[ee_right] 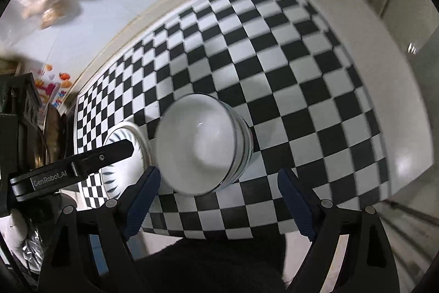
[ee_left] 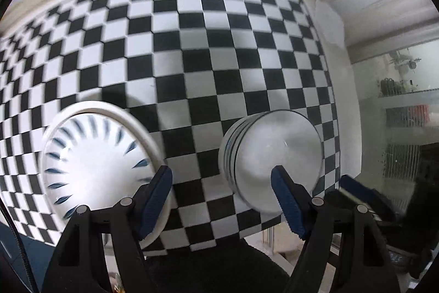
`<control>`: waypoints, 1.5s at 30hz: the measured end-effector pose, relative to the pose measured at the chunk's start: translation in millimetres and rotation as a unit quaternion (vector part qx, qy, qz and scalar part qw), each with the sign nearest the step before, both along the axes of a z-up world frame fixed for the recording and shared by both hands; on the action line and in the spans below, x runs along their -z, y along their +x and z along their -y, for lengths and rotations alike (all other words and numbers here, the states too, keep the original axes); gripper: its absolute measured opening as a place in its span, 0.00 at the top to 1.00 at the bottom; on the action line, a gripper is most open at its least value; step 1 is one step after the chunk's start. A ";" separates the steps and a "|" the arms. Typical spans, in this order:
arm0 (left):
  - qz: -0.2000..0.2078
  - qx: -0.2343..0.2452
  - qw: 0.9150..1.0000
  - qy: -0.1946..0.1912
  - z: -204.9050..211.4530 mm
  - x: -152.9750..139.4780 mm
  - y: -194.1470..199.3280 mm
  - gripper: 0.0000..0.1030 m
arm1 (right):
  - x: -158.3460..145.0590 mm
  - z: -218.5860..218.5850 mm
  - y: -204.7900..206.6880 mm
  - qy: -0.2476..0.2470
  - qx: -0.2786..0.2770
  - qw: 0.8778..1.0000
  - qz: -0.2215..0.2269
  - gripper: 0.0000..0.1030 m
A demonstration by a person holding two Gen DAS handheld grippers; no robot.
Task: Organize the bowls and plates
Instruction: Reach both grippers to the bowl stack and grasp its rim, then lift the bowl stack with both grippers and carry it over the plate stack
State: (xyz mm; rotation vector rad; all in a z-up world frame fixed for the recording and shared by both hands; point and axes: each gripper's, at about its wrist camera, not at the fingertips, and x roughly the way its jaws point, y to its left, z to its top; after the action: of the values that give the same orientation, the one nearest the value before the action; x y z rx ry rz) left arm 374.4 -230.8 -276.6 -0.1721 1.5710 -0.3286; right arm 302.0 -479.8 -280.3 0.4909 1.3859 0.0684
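Motion blur softens the bowl (ee_right: 203, 144) and plate (ee_left: 101, 166) on a checkered tablecloth (ee_left: 192, 45) (pale wall behind). Left gripper (ee_left: 222, 183) and right gripper (ee_right: 219, 183) both spread wide, grasping nothing.

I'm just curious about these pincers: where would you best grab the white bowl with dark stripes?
Probably by its rim. The striped bowl sits upright and open on the checkered cloth, too wide to span. The open right tool could come from above, one finger inside the near wall, one outside.
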 end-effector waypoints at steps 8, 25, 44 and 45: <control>-0.077 0.000 0.997 -0.028 20.3 54.6 21.0 0.29 | 86.9 21.0 21.6 0.090 0.024 0.994 -0.056 0.13; -0.104 0.001 0.992 -0.074 23.2 83.0 25.2 0.51 | 151.3 23.2 39.6 0.172 0.040 0.980 -0.089 0.45; -0.045 0.000 0.998 -0.045 21.6 66.4 13.2 0.54 | 125.8 -1.6 65.7 0.114 -0.028 0.992 -0.046 0.57; -0.041 -0.002 0.998 -0.045 20.4 65.2 13.9 0.54 | 125.1 -3.2 68.0 0.116 -0.032 0.992 -0.045 0.58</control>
State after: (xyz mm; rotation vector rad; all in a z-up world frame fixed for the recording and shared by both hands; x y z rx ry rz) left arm 388.3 -251.2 -341.8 -0.2618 1.6376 -0.3941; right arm 369.9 -476.6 -405.4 0.6479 1.4899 0.2650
